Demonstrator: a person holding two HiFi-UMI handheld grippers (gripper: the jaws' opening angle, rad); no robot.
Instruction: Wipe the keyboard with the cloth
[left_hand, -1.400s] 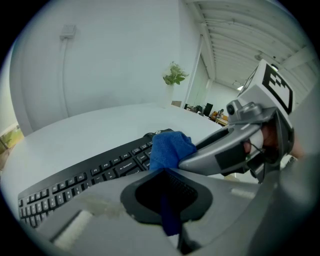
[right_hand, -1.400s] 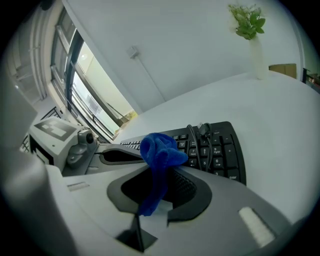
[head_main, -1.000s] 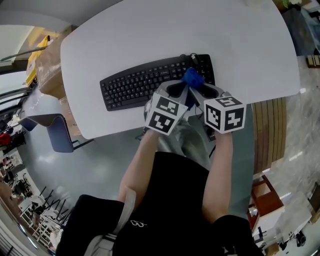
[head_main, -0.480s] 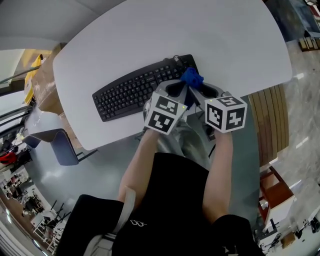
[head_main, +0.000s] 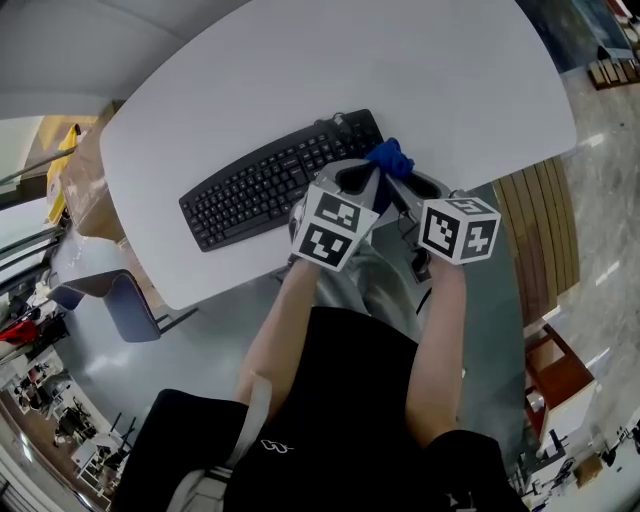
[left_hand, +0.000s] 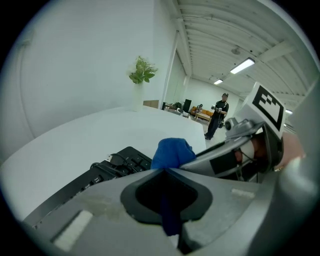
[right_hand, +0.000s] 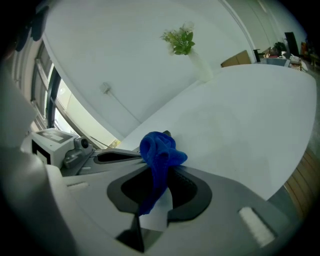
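Observation:
A black keyboard lies on the white table, its cable coiled at its right end. A bunched blue cloth hangs just past that right end, near the table's front edge. Both grippers grip it side by side: my left gripper and my right gripper. In the left gripper view the cloth bulges above the left gripper, whose jaws are shut on a strip of it, with the keyboard beyond. In the right gripper view the right gripper is shut on the cloth.
A green plant in a white vase stands at the table's far side, also in the right gripper view as the plant. A grey chair and a cardboard box sit left of the table. A person stands far off.
The cloth and both grippers have shifted right relative to the keyboard, from over its right-hand keys to just beyond its right end. Both grippers stay shut on the cloth.

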